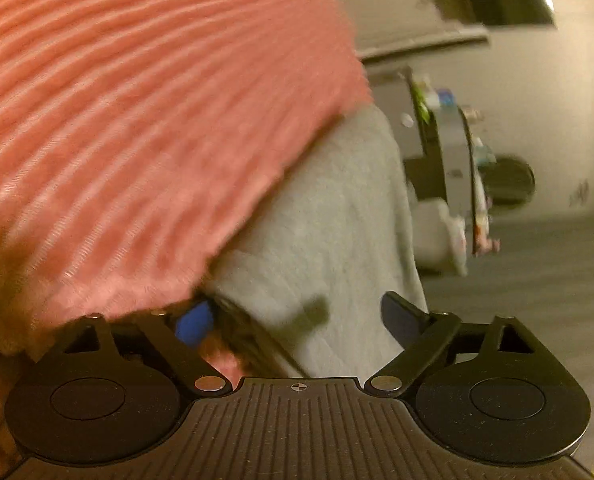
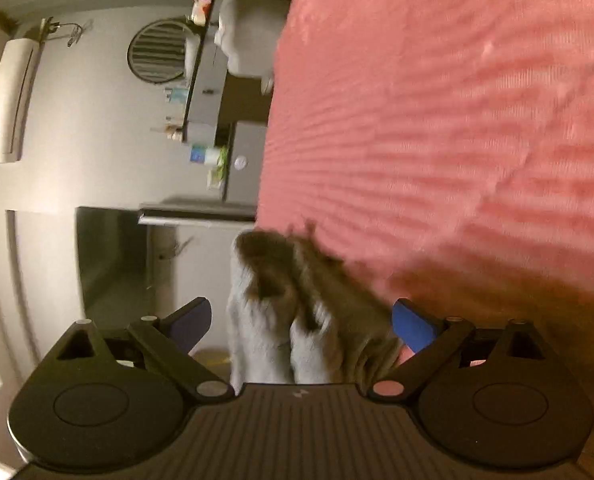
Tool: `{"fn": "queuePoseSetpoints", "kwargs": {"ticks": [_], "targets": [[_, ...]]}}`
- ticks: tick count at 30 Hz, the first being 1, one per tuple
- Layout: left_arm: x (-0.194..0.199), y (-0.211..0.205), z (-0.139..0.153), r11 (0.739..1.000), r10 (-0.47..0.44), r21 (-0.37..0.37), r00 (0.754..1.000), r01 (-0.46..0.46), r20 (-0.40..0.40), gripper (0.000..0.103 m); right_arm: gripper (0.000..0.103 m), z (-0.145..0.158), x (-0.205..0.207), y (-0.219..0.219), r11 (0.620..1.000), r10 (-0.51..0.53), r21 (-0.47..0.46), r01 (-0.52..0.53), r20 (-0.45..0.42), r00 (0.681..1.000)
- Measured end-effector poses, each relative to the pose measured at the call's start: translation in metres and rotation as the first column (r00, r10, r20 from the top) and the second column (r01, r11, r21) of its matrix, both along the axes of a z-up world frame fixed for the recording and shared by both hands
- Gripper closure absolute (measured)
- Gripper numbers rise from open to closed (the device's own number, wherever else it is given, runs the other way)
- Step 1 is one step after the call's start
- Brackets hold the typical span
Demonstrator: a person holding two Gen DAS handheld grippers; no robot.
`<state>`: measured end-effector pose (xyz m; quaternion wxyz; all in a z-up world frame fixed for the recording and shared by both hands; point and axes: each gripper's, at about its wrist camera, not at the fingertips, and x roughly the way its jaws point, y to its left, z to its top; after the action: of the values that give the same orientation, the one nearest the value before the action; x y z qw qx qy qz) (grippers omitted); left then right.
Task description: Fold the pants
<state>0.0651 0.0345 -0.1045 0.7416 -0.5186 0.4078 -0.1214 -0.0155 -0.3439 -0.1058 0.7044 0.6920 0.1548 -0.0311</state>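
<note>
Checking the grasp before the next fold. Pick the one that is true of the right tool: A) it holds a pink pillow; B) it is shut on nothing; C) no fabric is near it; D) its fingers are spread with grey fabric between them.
D: the right tool has its blue fingers spread wide, with the grey pants bunched between them.
</note>
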Motion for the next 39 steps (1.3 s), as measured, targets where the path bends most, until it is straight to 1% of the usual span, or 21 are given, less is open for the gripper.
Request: {"fn": "queuePoseSetpoints", "kwargs": {"ticks": [2,5,7,9,10,12,14,16,18,20,22,25,27,28,29,31,32,34,37,38,39], "targets": [[0.001,-0.009,0.004,0.999,-0.050,-0.018,0.998,0.051,0.032,0.006,0.004,0.000,0.010,0.013,0.995,0.102,0.018,-0.102,0.027,0.994],[0.007,-0.012,-0.004,0.993,-0.074,-0.092,0.997,0.075,0.008,0.006,0.004,0.001,0.028,0.028,0.977,0.214,-0.010,-0.214,0.001,0.977],[0.007,-0.008,-0.011,0.989,-0.053,-0.141,0.999,0.051,-0.007,0.006,0.004,0.001,0.031,0.029,0.974,0.221,-0.042,-0.222,-0.027,0.975],[0.004,-0.004,-0.015,0.974,-0.053,-0.221,0.999,0.053,0.006,0.006,0.004,0.001,0.031,0.028,0.976,0.216,-0.035,-0.217,-0.027,0.976],[0.003,-0.003,-0.016,0.969,-0.056,-0.239,0.998,0.058,0.017,0.005,0.004,0.001,0.029,0.026,0.977,0.210,-0.025,-0.211,-0.025,0.977],[0.002,-0.004,-0.014,0.981,-0.037,-0.188,0.999,0.041,0.020,0.005,0.004,0.001,0.024,0.028,0.977,0.209,-0.020,-0.210,-0.029,0.977],[0.001,-0.001,-0.014,0.992,0.023,-0.127,1.000,-0.023,0.003,0.005,0.004,0.001,0.025,0.028,0.974,0.222,-0.033,-0.223,-0.043,0.974],[-0.001,0.008,-0.014,0.988,0.086,-0.132,0.996,-0.086,-0.005,0.009,0.004,0.002,0.028,0.026,0.973,0.225,-0.039,-0.227,-0.048,0.973],[-0.004,0.017,-0.016,0.982,0.133,-0.131,0.991,-0.134,-0.017,0.017,0.004,0.003,0.025,0.015,0.986,0.154,-0.052,-0.156,-0.036,0.987],[-0.004,0.018,-0.017,0.982,0.132,-0.134,0.991,-0.135,-0.029,0.018,0.004,0.008,0.009,0.001,0.993,0.021,-0.115,-0.026,-0.046,0.999],[-0.001,0.014,-0.012,0.989,0.113,-0.094,0.993,-0.114,-0.019,0.018,0.004,0.010,0.002,-0.011,0.988,-0.048,-0.149,0.031,-0.106,0.993],[0.002,0.005,-0.003,0.998,0.061,-0.013,0.998,-0.061,0.007,0.012,0.004,0.017,0.004,-0.007,0.981,-0.015,-0.192,-0.014,-0.146,0.989],[0.001,-0.001,0.008,0.997,0.045,0.061,0.999,-0.046,0.021,0.006,0.004,0.028,0.012,0.006,0.952,0.046,-0.290,-0.101,-0.191,0.980],[-0.001,-0.003,0.013,0.992,0.048,0.119,0.999,-0.051,0.023,0.005,0.004,0.033,0.017,0.015,0.923,0.087,-0.349,-0.162,-0.221,0.971],[-0.004,-0.005,0.019,0.977,0.059,0.204,0.998,-0.064,0.029,0.005,0.004,0.037,0.023,0.023,0.890,0.126,-0.397,-0.225,-0.261,0.957],[-0.011,-0.012,0.036,0.917,0.088,0.385,0.994,-0.109,0.071,0.002,0.004,0.041,0.032,0.040,0.799,0.193,-0.479,-0.364,-0.369,0.909],[-0.015,-0.015,0.042,0.883,0.094,0.452,0.991,-0.125,0.090,0.002,0.004,0.045,0.036,0.051,0.724,0.202,-0.547,-0.420,-0.413,0.888],[-0.018,-0.027,0.053,0.818,0.071,0.562,0.991,-0.125,0.117,0.001,0.004,0.053,0.037,0.067,0.631,0.161,-0.622,-0.464,-0.480,0.863],[-0.022,-0.048,0.063,0.725,-0.025,0.687,0.994,-0.054,0.104,0.000,0.004,0.061,0.033,0.083,0.540,0.058,-0.683,-0.492,-0.553,0.831],[-0.023,-0.055,0.065,0.688,-0.057,0.725,0.994,-0.028,0.093,0.000,0.004,0.065,0.030,0.087,0.525,0.050,-0.696,-0.490,-0.550,0.834],[-0.026,-0.065,0.068,0.640,-0.097,0.768,0.991,-0.006,0.089,0.000,0.004,0.069,0.026,0.093,0.508,0.053,-0.709,-0.489,-0.541,0.839]]}}
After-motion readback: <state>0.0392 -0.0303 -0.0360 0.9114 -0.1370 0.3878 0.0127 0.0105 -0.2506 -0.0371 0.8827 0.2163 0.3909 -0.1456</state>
